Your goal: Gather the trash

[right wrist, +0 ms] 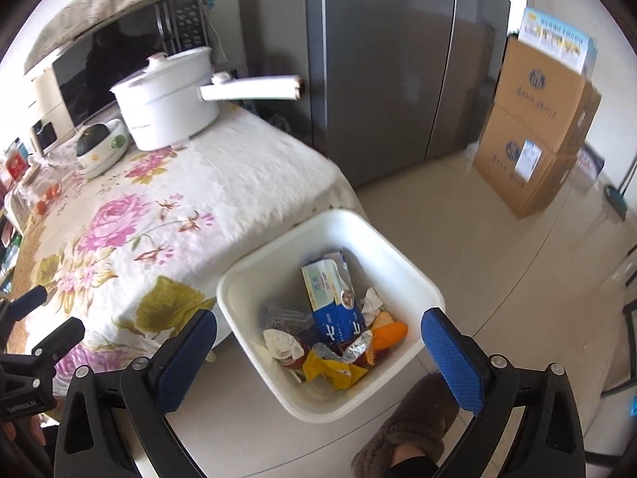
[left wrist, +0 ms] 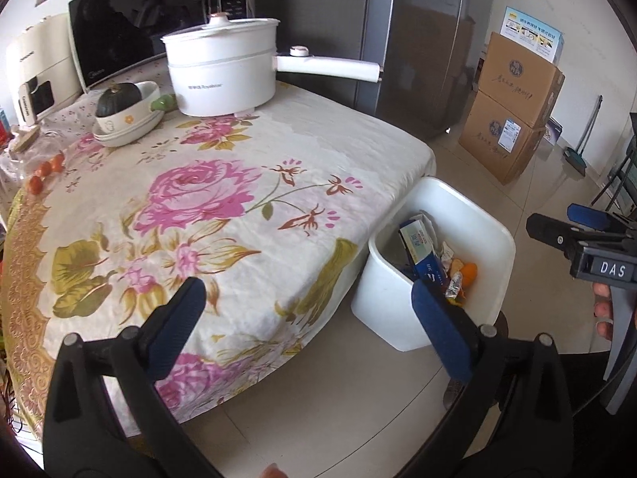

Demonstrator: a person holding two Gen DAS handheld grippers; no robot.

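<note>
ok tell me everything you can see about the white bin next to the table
The bin is a white, smooth, plastic-looking tub with rounded corners, walls tapering towards the base, and no lid. It stands upright on the pale tiled floor, close against the hanging edge of the flowered tablecloth. It is partly filled: a blue and white carton leans upright inside, with crumpled tissue, a yellow wrapper, foil and orange peel around it. Neither gripper touches it.

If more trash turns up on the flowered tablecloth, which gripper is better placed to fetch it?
Probably the left gripper: open and empty, it hangs over the tablecloth edge. The right gripper, also open and empty, hangs over the white bin beside the table.
</note>
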